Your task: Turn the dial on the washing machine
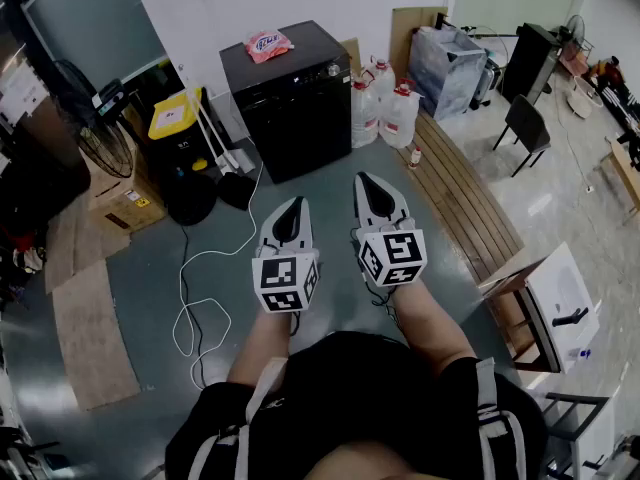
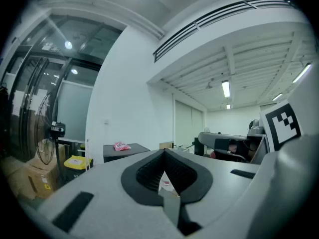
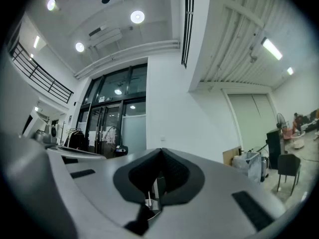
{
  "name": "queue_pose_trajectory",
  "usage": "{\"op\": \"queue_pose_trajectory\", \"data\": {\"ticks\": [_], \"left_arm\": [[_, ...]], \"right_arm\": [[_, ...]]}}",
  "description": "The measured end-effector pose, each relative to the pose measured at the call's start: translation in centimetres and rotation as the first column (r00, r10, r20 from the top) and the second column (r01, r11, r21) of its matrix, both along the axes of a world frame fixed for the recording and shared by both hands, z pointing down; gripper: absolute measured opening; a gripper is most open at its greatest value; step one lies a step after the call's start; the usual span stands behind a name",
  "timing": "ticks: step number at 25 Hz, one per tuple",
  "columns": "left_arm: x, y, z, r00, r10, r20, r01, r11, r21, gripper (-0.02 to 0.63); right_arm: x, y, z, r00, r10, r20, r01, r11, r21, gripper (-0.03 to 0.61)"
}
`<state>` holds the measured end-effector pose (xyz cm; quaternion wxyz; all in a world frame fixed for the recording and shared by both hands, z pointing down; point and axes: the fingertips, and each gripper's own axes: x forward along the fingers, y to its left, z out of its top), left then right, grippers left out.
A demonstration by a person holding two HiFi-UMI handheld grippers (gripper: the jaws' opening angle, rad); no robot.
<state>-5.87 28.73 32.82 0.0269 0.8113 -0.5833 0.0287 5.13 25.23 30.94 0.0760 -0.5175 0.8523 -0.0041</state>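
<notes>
The washing machine (image 1: pixel 290 98) is a black box standing against the white wall, about a step ahead of me. A pink packet (image 1: pixel 267 44) lies on its lid, and a small knob (image 1: pixel 333 69) shows near its top right edge. Both grippers are held side by side in front of my body, well short of the machine and pointing toward it. My left gripper (image 1: pixel 290 204) has its jaws together with nothing between them. My right gripper (image 1: pixel 366 179) is likewise shut and empty. The left gripper view shows the left gripper (image 2: pixel 164 152) aimed at the machine (image 2: pixel 122 152) and the packet (image 2: pixel 121 146). The right gripper view has the right gripper (image 3: pixel 160 151) facing wall and glass doors.
White jugs (image 1: pixel 385 108) stand right of the machine, a yellow-lidded bin (image 1: pixel 175 118) and a mop to its left. A slatted wooden bench (image 1: pixel 465 203) runs along the right. A white cable (image 1: pixel 195 298) trails over the grey floor. A cardboard box (image 1: pixel 125 203) and a fan (image 1: pixel 100 143) stand at the left.
</notes>
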Motion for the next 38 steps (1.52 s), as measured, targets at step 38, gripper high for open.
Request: {"op": "queue_pose_trajectory", "data": {"ticks": [38], "left_arm": [[-5.9, -9.7, 2.3, 0.998, 0.038, 0.043, -0.038, 0.999, 0.007, -0.005]], "right_arm": [[-4.5, -10.0, 3.1, 0.997, 0.063, 0.052, -0.061, 0.998, -0.03, 0.008]]}}
